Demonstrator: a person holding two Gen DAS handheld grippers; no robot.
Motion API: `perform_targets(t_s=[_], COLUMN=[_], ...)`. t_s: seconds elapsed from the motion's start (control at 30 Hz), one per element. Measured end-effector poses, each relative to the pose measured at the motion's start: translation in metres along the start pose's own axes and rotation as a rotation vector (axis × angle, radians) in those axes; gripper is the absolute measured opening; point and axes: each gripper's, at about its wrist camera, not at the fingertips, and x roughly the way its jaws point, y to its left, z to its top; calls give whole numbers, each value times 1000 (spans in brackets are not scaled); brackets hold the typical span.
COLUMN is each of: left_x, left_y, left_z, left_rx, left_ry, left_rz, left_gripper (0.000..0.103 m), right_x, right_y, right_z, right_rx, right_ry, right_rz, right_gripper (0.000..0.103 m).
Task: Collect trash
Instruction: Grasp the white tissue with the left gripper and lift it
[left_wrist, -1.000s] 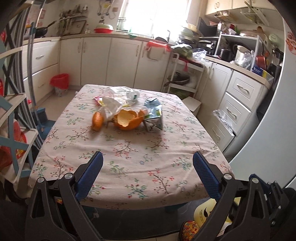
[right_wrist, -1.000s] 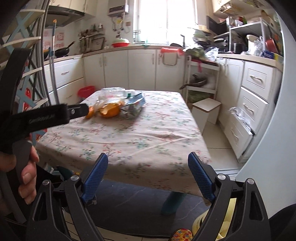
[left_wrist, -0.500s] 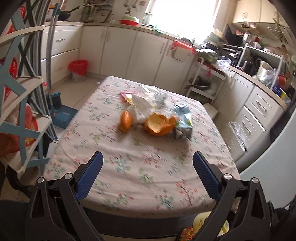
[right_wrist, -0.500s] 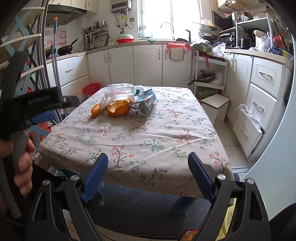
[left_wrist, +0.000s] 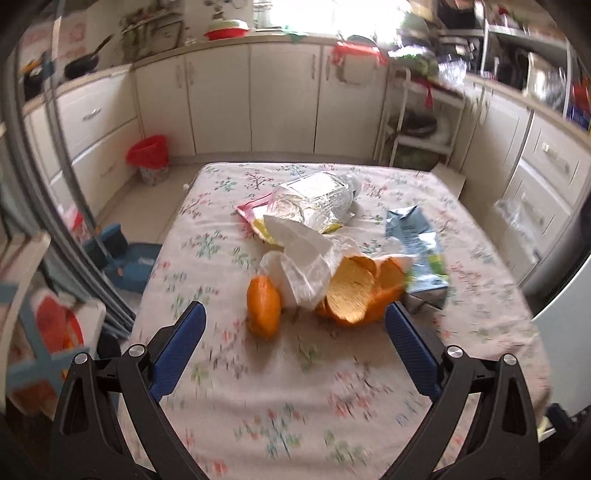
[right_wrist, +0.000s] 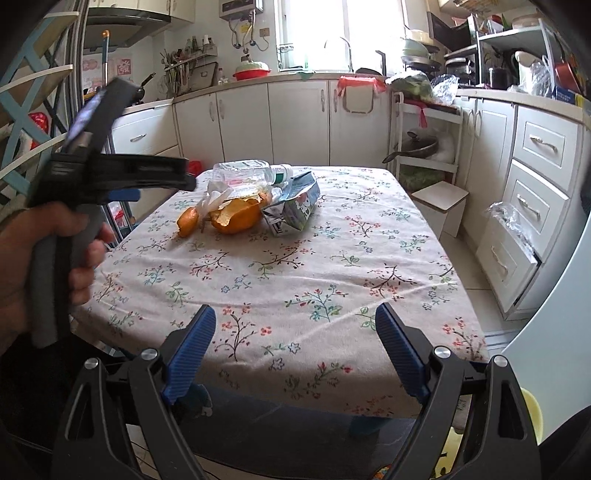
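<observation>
A pile of trash lies on the floral tablecloth (left_wrist: 295, 369): a small orange peel piece (left_wrist: 263, 307), a big hollow orange peel (left_wrist: 356, 293), a white plastic bag (left_wrist: 303, 258), a clear plastic container (left_wrist: 317, 197), a pink-yellow wrapper (left_wrist: 251, 214) and a blue-green carton (left_wrist: 417, 251). My left gripper (left_wrist: 295, 321) is open and empty, just short of the peels. My right gripper (right_wrist: 295, 325) is open and empty over the table's near edge (right_wrist: 295, 369), far from the pile (right_wrist: 236, 214). The left gripper's body (right_wrist: 110, 173) shows at left in the right wrist view.
A red-lined trash bin (left_wrist: 148, 158) stands on the floor by the cabinets at the far left. A blue dustpan (left_wrist: 125, 258) lies left of the table. A shelf rack (left_wrist: 37, 295) is at left, drawers (right_wrist: 532, 206) and a white stool (right_wrist: 439, 206) at right.
My left gripper has moved forward over the table, close to the orange peels. My right gripper has moved forward and up to the table's near edge. Both stay open.
</observation>
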Motion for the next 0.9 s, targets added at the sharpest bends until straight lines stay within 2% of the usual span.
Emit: perform_targets(t_s=[0.13,0.23,0.3,0.33,0.4,0.47,0.63,0.8,0.9], left_x=[32,50,65,69,75,71,27,-14,-28], left_y=[-9,-6,1,5,14,20,39,65,77], left_z=[14,22,27,28,29,30,42,52,56], left_rx=[53,47,4,-16,-51,-71,-128,-207,-244], left_ry=[32,59,110,125,151,144,40,-93,-135], left_rz=[19,0,-56,-76,-118,-162,-292,-367,-398], left_gripper=[93,77,48,40,15,5,3,3,3], right_x=[6,10,14,16,19,22,30,37,50], right_y=[2,2,2,3,5,9,22,46,69], right_z=[-1,0,0,0,0,0,3,16,30], right_rx=[-2,2,4,3,-3,-14,-41,-85,-112], right_ry=[17,28,36,39,47,51,58,36,31], right_rz=[11,17,20,21,25,31,48,90,134], right_gripper=[85,85,85,85,85,85,85,85,85])
